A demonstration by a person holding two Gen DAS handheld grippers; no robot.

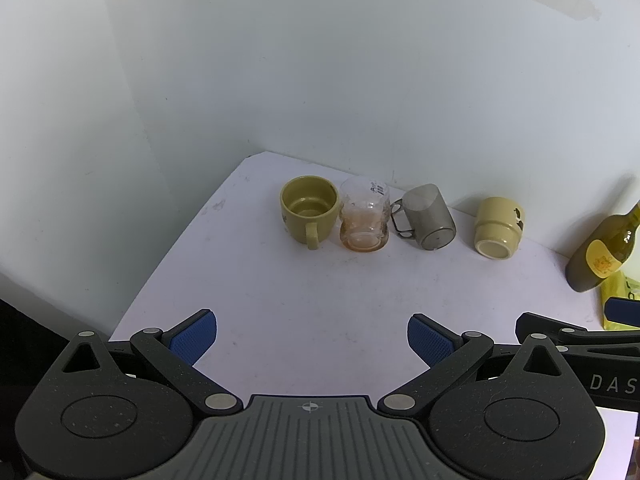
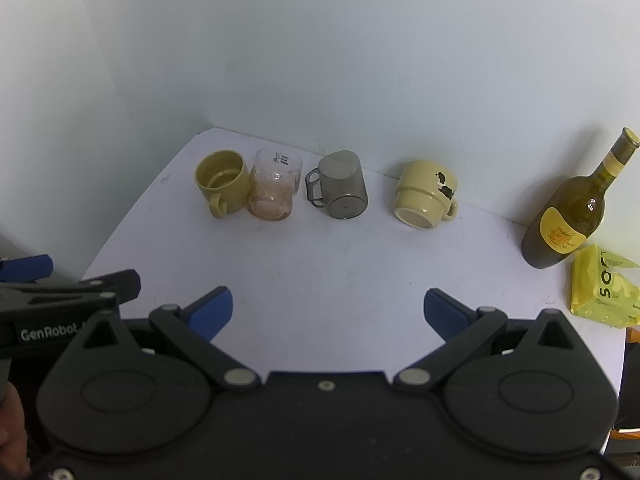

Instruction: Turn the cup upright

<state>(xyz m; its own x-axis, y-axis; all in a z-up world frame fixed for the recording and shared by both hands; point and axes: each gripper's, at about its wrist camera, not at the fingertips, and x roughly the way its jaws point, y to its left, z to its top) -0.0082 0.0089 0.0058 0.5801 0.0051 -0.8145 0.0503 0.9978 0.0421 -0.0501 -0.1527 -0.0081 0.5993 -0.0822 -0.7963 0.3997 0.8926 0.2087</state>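
Note:
Several cups stand in a row at the back of the white table (image 1: 304, 292) (image 2: 340, 260). An olive mug (image 1: 308, 210) (image 2: 222, 181) stands upright with its mouth up. A clear glass (image 1: 365, 216) (image 2: 274, 188), a grey metal cup (image 1: 430, 216) (image 2: 344, 186) and a cream mug (image 1: 498, 227) (image 2: 425, 196) look upside down, bases up. My left gripper (image 1: 312, 340) and right gripper (image 2: 328, 312) are both open and empty, side by side over the table's near part, well short of the cups.
A dark green wine bottle (image 1: 604, 250) (image 2: 572, 210) stands at the right by the back wall. A yellow tissue pack (image 2: 604, 286) (image 1: 618, 300) lies in front of it. White walls close the table at the back and left.

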